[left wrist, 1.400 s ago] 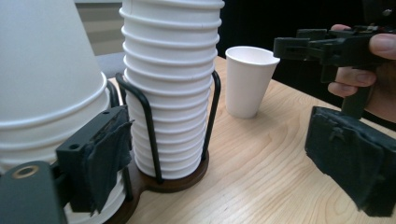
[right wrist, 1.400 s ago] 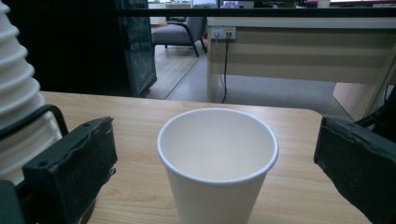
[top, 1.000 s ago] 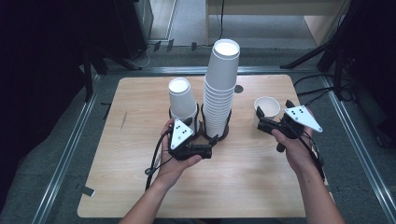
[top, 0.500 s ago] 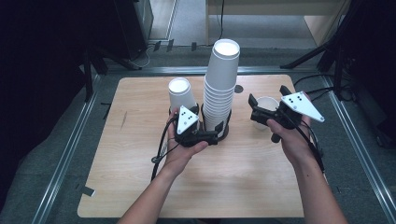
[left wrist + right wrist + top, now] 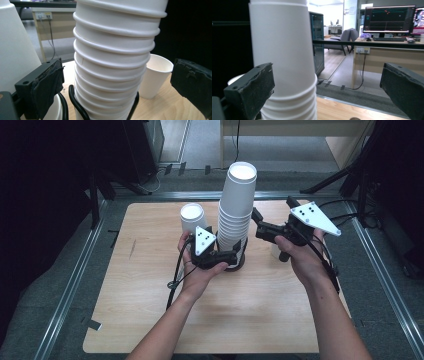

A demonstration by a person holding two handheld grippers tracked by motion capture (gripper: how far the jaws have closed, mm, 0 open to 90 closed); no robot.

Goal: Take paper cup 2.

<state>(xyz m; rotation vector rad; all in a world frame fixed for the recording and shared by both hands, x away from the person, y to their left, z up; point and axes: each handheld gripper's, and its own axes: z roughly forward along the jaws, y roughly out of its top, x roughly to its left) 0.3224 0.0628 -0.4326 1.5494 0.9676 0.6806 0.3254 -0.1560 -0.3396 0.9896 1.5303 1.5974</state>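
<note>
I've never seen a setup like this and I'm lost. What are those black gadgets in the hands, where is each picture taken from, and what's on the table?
A person holds a two-jaw gripper in each hand. The high view looks down on the wooden table; the other two pictures come from cameras riding on each gripper. On the table stand a tall stack of paper cups in a black wire holder, a shorter upturned stack and a single upright cup. The left gripper sits open at the tall stack's base; the right gripper, also open, reaches toward its side. Neither holds anything.

The left gripper [image 5: 235, 255] sat low with jaws spread wide; the right gripper [image 5: 260, 222] was raised higher, jaws likewise apart.
</note>
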